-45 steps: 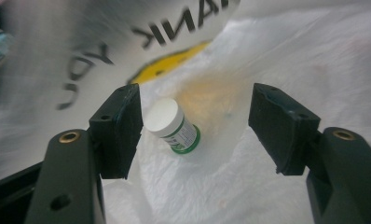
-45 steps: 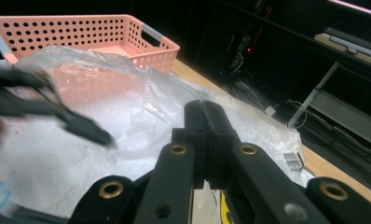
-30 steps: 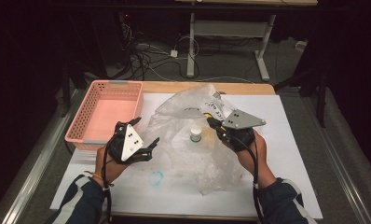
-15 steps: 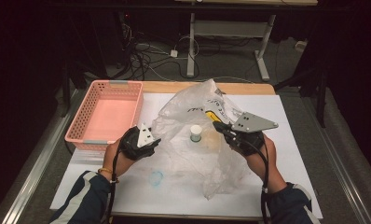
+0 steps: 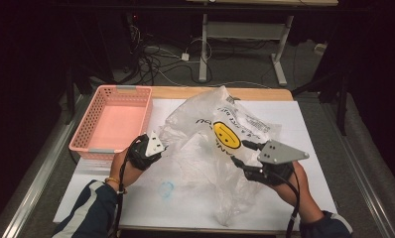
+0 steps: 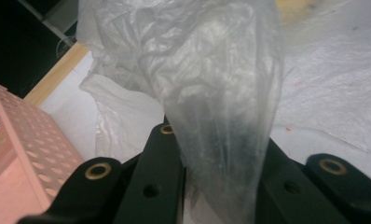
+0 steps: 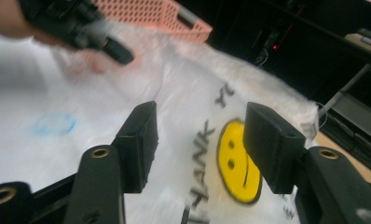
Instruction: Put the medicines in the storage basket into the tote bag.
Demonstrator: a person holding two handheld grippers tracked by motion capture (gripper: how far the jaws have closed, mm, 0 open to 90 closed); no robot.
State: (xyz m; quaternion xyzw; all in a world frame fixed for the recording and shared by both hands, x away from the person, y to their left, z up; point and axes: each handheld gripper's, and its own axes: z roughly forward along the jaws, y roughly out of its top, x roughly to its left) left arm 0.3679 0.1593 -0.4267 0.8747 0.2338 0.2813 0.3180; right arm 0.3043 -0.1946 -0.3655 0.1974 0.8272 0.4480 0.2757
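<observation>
A yellow smiley and the word "THANK" are printed on the plastic bag [image 5: 220, 144]. Its left edge is clamped by the left gripper [image 5: 162, 147]; the right gripper [image 5: 241, 153], its jaws just opened wide, is held at the right side.

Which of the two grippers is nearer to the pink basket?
The left. The left gripper sits just off the pink basket, pinching the plastic bag. The right gripper is across the bag, far from it.
</observation>
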